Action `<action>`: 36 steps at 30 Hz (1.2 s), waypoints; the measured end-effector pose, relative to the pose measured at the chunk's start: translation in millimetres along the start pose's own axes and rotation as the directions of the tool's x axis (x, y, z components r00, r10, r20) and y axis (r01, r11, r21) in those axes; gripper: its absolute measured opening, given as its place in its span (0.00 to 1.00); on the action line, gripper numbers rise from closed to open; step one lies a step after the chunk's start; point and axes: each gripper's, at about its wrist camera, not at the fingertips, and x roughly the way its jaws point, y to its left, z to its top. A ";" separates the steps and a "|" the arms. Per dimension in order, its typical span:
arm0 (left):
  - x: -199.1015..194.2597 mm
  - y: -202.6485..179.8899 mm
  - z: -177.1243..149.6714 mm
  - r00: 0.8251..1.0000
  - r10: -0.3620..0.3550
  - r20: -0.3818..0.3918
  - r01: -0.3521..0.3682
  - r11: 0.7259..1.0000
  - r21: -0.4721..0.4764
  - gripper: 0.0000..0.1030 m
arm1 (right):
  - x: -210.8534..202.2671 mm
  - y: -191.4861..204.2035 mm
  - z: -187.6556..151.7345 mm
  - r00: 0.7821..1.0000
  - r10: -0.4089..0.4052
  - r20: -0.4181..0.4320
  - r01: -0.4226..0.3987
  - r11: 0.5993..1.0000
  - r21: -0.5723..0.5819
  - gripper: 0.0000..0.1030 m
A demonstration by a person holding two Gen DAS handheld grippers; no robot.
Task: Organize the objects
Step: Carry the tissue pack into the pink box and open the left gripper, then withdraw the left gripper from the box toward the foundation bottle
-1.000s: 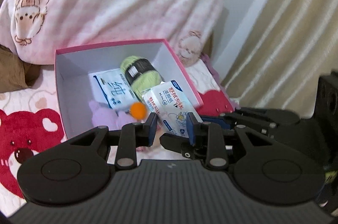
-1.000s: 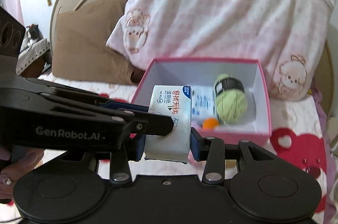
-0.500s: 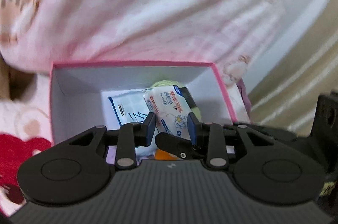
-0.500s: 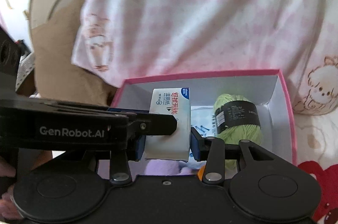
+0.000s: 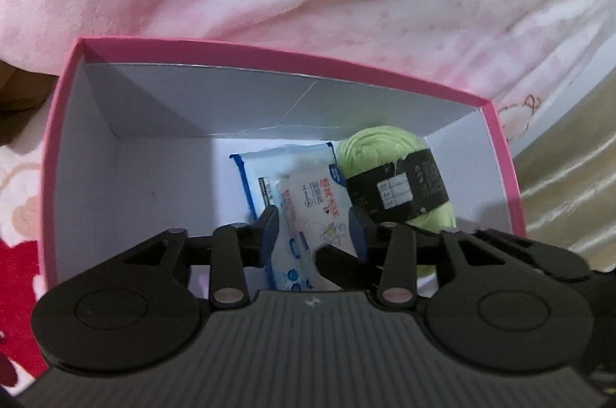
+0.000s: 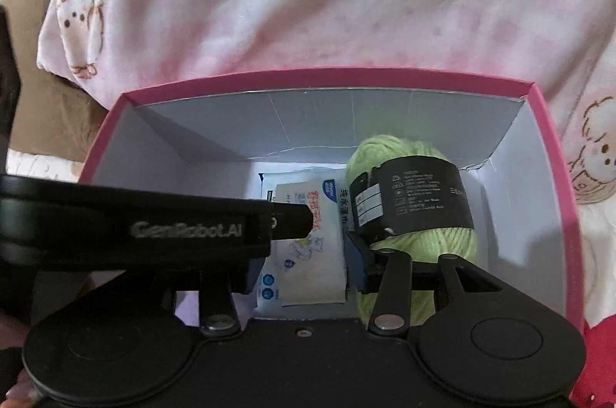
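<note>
My right claw (image 6: pixel 304 254) is spreading, the wipes pack (image 6: pixel 308 246) between its fingers but seemingly no longer pinched. My left claw (image 5: pixel 313 227) spreads too, straddling the pack's end. The pack sits inside the pink box (image 6: pixel 327 79), with the green yarn (image 6: pixel 419 215) at its 3 o'clock. It looks light, soft and slick-wrapped; I'd grip across its short sides.

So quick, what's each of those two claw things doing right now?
Left gripper: jaws opening, the wipes pack between them, inside the pink box.
Right gripper: jaws opening too, the same pack between them.
</note>
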 end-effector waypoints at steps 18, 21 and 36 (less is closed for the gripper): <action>-157.6 -66.4 -27.7 0.999 0.005 0.045 -0.017 0.958 0.287 0.41 | -187.3 27.4 -42.4 0.992 0.052 0.118 -0.022 0.969 -0.247 0.57; -180.4 -80.2 -47.3 0.999 -0.017 0.038 0.003 0.940 0.342 0.41 | -215.8 35.0 -57.8 0.988 0.058 0.146 -0.018 0.964 -0.265 0.58; -200.0 -92.6 -138.2 0.998 -0.047 -0.032 0.056 0.914 0.402 0.42 | -250.9 16.1 -147.3 0.978 0.115 0.177 -0.071 0.969 -0.236 0.62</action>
